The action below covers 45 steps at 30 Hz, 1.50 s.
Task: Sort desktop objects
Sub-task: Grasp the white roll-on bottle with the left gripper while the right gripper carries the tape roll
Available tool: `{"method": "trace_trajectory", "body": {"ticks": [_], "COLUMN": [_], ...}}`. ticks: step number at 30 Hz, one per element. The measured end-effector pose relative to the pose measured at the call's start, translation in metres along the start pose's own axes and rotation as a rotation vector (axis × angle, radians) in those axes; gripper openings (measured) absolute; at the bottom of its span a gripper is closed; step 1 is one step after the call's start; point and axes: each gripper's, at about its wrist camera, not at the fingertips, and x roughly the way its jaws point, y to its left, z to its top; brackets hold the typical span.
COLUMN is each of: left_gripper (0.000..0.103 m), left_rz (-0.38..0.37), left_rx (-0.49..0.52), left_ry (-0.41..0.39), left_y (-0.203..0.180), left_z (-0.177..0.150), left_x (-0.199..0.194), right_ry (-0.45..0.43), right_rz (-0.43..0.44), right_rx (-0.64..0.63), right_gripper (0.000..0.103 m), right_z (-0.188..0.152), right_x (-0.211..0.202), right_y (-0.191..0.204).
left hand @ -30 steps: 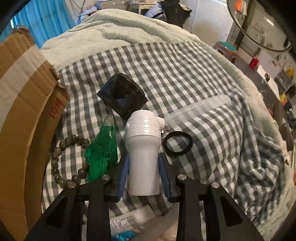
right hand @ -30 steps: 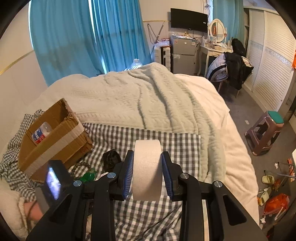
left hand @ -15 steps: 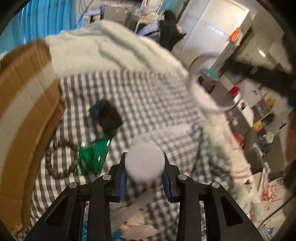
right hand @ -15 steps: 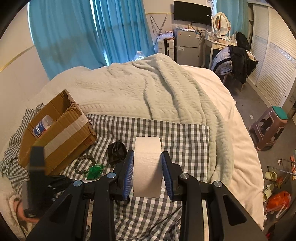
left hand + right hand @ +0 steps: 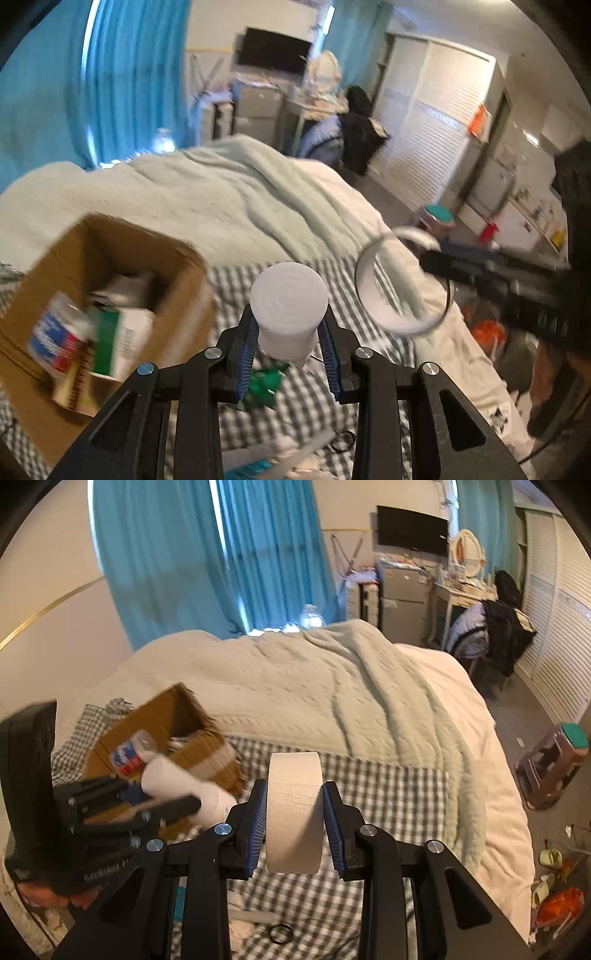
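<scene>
From my left tongs' camera, going left to right: one open cardboard box (image 5: 110, 295) sits on the bed at the left, holding several blurred packages — one blue, red and white, one green and white. In the centre, my left tongs (image 5: 289, 354) are clamped on one white plastic bottle (image 5: 289, 314), its round end facing the lens, blue pads pressed against both sides. The bottle is lifted above the grey-and-white checked cloth (image 5: 229, 288), just right of the box. Under the bottle lies one green packet (image 5: 264, 384). To the right, one roll of tape (image 5: 400, 280) appears as a pale ring, held in the air by my other tool, which is blurred. One small black ring (image 5: 341, 441) lies on the cloth near the lower edge.

From my right tongs' camera, again left to right: the left tool with the white bottle (image 5: 184, 794) sits low at the left, in front of the same cardboard box (image 5: 177, 734). In the centre, my right tongs (image 5: 294, 823) are closed on the one tape roll (image 5: 294, 812), held edge-on with pads against both flat faces. It hangs over the checked cloth (image 5: 388, 794). One black ring (image 5: 280, 933) lies below. One pale green blanket (image 5: 314, 686) covers the bed beyond.
</scene>
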Motion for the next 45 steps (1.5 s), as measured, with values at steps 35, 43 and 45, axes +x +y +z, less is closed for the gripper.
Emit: {"method": "trace_trajectory", "body": {"ticks": [35,43,45], "left_gripper": [0.087,0.093,0.096], "left_rz": [0.477,0.367,0.333], "left_rx": [-0.116,-0.069,-0.056], "left_ry": [-0.098,-0.101,-0.084], "left_y": [0.11,0.048,0.034], "left_z": [-0.02,-0.027,-0.032], "left_x": [-0.059,-0.053,-0.045], "right_ry": [-0.052,-0.041,-0.028], "right_rz": [0.171,0.037,0.009], "right_rx": [0.018,-0.01,-0.021], "right_gripper": [0.073,0.073,0.073], "right_z": [0.048,-0.002,-0.016], "right_x": [0.045,0.02,0.021], "right_y": [0.077,0.031,0.022]}}
